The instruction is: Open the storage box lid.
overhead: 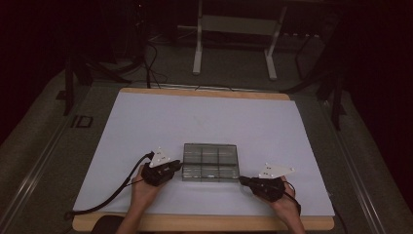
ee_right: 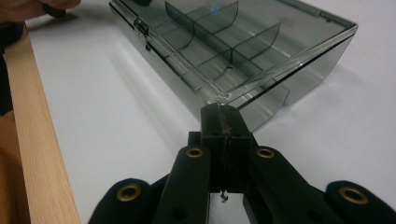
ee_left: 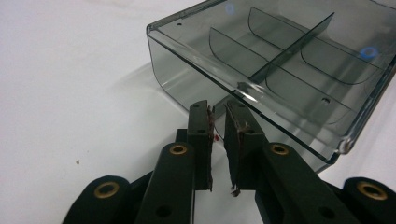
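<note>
A smoky clear plastic box (overhead: 210,161) with several empty compartments lies with its lid down on the white mat (overhead: 204,122), near the front. My left gripper (overhead: 179,167) is at its front left corner. In the left gripper view the jaws stand a narrow gap apart, and the left gripper (ee_left: 218,109) has its tips right at the lid rim of the box (ee_left: 280,60), with nothing seen between them. My right gripper (overhead: 242,180) is at the front right corner. In the right gripper view the right gripper (ee_right: 219,109) is shut, its tips touching the lid corner of the box (ee_right: 224,42).
The wooden table edge (ee_right: 32,116) runs close along the front of the mat. The other hand (ee_right: 28,7) shows at the box's far end in the right gripper view. A white metal stand (overhead: 234,29) is on the floor beyond the table.
</note>
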The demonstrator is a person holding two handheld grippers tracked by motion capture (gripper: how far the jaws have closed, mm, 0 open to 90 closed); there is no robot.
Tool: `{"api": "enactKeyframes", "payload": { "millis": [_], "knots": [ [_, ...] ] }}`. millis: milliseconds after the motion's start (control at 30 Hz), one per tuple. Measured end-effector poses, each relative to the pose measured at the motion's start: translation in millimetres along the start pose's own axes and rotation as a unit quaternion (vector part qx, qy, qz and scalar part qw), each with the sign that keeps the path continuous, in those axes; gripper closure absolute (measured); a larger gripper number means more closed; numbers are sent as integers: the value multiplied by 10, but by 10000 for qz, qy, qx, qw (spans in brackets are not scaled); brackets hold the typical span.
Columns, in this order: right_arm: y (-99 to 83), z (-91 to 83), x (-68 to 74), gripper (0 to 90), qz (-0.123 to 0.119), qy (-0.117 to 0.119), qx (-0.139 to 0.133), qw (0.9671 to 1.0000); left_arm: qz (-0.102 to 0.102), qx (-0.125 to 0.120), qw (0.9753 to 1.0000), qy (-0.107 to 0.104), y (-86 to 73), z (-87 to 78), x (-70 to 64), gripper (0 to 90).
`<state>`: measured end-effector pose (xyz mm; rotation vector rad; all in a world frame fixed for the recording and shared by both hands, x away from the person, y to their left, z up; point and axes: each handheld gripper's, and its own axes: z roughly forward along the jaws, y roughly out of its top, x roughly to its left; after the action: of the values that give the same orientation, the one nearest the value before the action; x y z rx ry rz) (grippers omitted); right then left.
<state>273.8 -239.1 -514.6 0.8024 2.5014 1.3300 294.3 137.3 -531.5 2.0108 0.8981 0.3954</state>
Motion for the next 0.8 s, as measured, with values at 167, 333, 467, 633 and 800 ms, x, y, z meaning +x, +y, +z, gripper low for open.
{"api": "enactKeyframes", "payload": {
  "millis": [167,333,467,633,800],
  "knots": [
    [45,-37,-13,900,43,43,-156,9999,-27,-25,10000,16,3,-2,1,805],
    [104,-76,-32,900,43,5,-250,9997,-19,-107,9999,11,8,-18,8,784],
    [148,-90,-34,900,19,-26,-293,9996,-43,-165,9999,10,16,-21,5,772],
    [180,-88,-36,900,8,-55,-307,9995,-55,-256,9997,-14,29,-36,9,743],
    [228,-97,-33,900,-30,-43,-360,9993,-102,-352,9993,-63,42,-52,10,723]
  ]
}}
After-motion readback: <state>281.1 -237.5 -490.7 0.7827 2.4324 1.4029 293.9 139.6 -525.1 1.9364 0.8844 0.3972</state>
